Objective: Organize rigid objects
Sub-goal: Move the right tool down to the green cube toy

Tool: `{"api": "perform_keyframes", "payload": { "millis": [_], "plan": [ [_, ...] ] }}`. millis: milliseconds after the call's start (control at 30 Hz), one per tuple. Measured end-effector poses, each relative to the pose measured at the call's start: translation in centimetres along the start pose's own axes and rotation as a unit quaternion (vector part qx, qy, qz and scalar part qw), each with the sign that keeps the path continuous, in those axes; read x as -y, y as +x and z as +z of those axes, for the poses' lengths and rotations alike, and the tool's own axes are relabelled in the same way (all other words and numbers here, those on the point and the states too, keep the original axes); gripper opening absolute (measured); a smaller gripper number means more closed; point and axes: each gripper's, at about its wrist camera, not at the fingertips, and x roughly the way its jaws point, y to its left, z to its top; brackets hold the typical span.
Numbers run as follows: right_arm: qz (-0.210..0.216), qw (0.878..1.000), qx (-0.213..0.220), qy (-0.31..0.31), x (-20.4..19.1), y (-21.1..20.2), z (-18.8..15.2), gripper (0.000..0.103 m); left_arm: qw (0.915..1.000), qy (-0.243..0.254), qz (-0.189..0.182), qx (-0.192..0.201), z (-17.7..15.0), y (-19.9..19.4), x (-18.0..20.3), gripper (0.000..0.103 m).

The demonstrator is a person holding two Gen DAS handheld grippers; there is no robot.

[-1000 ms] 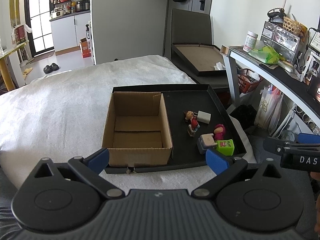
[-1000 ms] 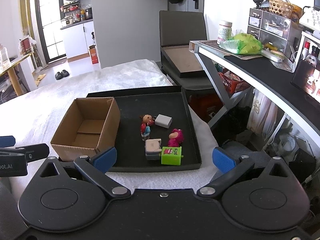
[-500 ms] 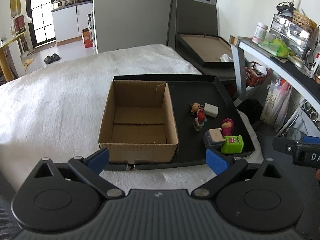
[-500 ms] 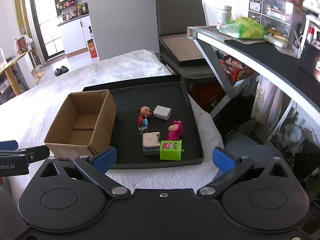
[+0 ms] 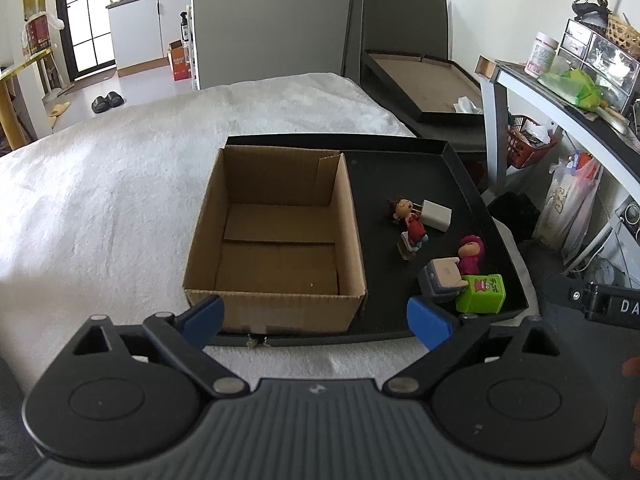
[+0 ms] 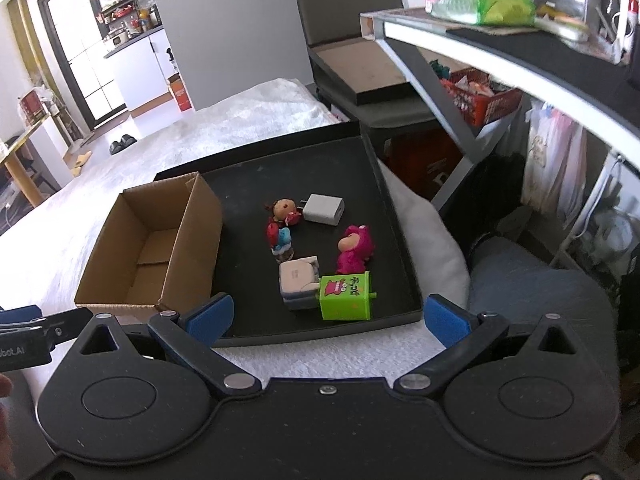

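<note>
An empty cardboard box (image 5: pixel 276 240) (image 6: pixel 152 248) stands in the left half of a black tray (image 5: pixel 420 176) (image 6: pixel 312 160). To its right lie a red-dressed doll (image 5: pixel 410 224) (image 6: pixel 282 224), a white charger (image 5: pixel 436 215) (image 6: pixel 324 209), a pink figure (image 5: pixel 471 254) (image 6: pixel 354 248), a grey-white block (image 5: pixel 442 276) (image 6: pixel 298 280) and a green cube (image 5: pixel 482 293) (image 6: pixel 346 296). My left gripper (image 5: pixel 316 318) is open and empty before the box's near wall. My right gripper (image 6: pixel 328 318) is open and empty, just short of the tray's front edge near the green cube.
The tray rests on a white fluffy cover (image 5: pixel 100 184). A dark desk (image 6: pixel 520 52) with clutter runs along the right, with a red basket (image 6: pixel 480 96) under it. A dark chair with a board (image 5: pixel 424 72) stands behind the tray.
Both grippers have moved forward and tilted down toward the tray; box and toys look larger. Both stay open. Nothing on the tray has moved.
</note>
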Motion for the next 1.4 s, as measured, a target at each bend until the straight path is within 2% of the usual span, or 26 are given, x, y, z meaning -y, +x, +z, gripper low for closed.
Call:
{"api": "perform_keyframes", "payload": {
  "millis": [300, 467, 633, 767, 833, 1000, 1100, 1400],
  "plan": [
    [0.005, 1.000, -0.020, 0.005, 0.9, 2.5, 0.7, 0.093, 0.9999, 0.012, -0.007, -0.005, 1.6, 2.2, 2.0, 0.084],
    [0.005, 0.999, -0.035, 0.002, 1.3, 3.8, 1.0, 0.090, 0.9999, 0.011, 0.002, -0.013, 2.4, 3.6, 3.0, 0.083],
    [-0.005, 0.999, -0.047, 0.000, 2.0, 5.2, 1.4, 0.090, 0.9993, 0.015, 0.027, -0.020, 2.8, 4.9, 3.8, 0.082],
    [-0.021, 0.998, -0.058, -0.007, 2.1, 6.6, 1.6, 0.089, 0.9984, 0.023, 0.044, -0.028, 3.2, 5.8, 4.3, 0.077],
    [-0.017, 0.998, -0.062, -0.009, 2.1, 7.3, 1.7, 0.088, 0.9977, 0.030, 0.050, -0.034, 3.4, 6.2, 4.7, 0.072],
    [-0.016, 0.997, -0.079, -0.021, 1.9, 9.2, 1.6, 0.077, 0.9944, 0.052, 0.079, -0.047, 3.9, 7.3, 5.7, 0.057],
    [-0.016, 0.995, -0.090, -0.029, 1.8, 10.4, 1.5, 0.074, 0.9924, 0.065, 0.091, -0.053, 4.0, 8.0, 6.3, 0.053],
    [-0.028, 0.990, -0.116, -0.069, 1.2, 13.5, 1.2, 0.072, 0.9866, 0.094, 0.114, -0.070, 4.0, 10.2, 7.9, 0.051]
  ]
}}
